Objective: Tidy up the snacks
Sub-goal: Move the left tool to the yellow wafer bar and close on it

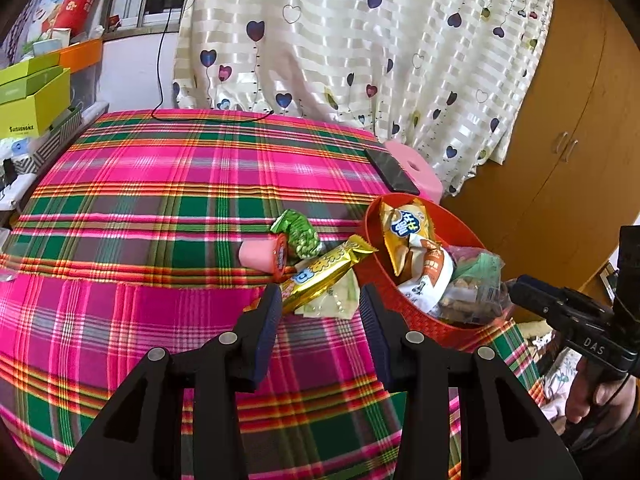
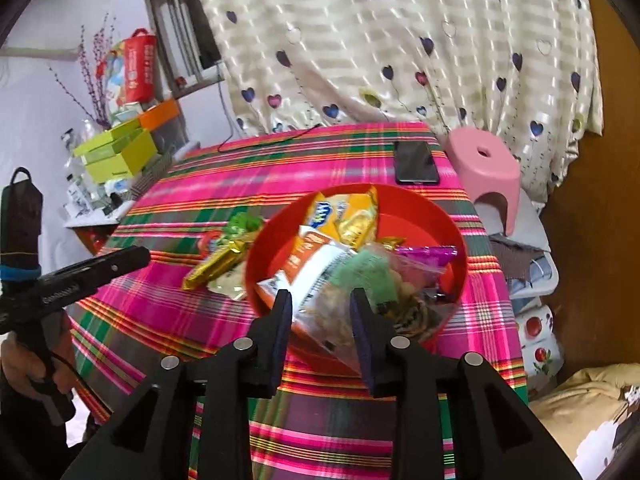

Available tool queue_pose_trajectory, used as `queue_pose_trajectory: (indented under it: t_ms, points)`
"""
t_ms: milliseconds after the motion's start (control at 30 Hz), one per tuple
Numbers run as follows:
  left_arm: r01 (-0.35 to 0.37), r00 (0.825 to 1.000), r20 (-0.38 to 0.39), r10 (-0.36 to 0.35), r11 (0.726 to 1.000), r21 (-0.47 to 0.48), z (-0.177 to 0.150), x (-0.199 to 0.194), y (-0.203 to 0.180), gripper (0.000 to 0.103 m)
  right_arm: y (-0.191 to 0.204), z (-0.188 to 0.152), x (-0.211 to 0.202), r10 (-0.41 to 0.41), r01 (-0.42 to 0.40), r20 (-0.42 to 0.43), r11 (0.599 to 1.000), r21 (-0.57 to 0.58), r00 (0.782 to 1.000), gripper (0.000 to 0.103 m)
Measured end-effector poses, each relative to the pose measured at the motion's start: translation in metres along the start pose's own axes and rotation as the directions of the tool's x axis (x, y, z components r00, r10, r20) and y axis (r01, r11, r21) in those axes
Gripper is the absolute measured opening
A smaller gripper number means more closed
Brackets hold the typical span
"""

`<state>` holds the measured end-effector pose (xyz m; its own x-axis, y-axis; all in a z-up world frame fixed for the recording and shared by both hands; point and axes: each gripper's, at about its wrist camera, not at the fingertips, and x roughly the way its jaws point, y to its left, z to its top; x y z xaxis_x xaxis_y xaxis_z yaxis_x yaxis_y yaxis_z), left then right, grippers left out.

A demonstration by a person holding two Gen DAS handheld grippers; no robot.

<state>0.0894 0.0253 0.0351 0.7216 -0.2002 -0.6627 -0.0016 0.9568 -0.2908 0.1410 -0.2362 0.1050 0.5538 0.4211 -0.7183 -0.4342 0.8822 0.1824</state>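
Red bowl [image 2: 452,240] half-hides blurred packets, labels unreadable; beside it left gripper [image 1: 320,300] gapes empty near gold bar [image 1: 320,276], right gripper [image 2: 320,304] parted, pinching nothing.

Black left tongs [image 1: 320,300] and right tongs [image 2: 320,306], dark-blue pads, silver round screws.

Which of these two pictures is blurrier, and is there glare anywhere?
Right wrist view is blurrier: the heart-print curtain and the snacks in the round red plastic bowl smear. Left wrist view is sharper; the shiny gold foil snack bar glints, and the plaid tablecloth bulges from fisheye distortion.
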Motion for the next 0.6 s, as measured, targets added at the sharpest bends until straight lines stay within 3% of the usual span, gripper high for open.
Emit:
queue_pose_trajectory:
  t_ms: [600]
  points:
    - [0.007,0.998,-0.062,-0.003,0.998,0.056,0.004,0.037,0.005,0.042,0.030,0.009,0.020,0.062,-0.063,-0.025,0.997,-0.039,0.998,0.033]
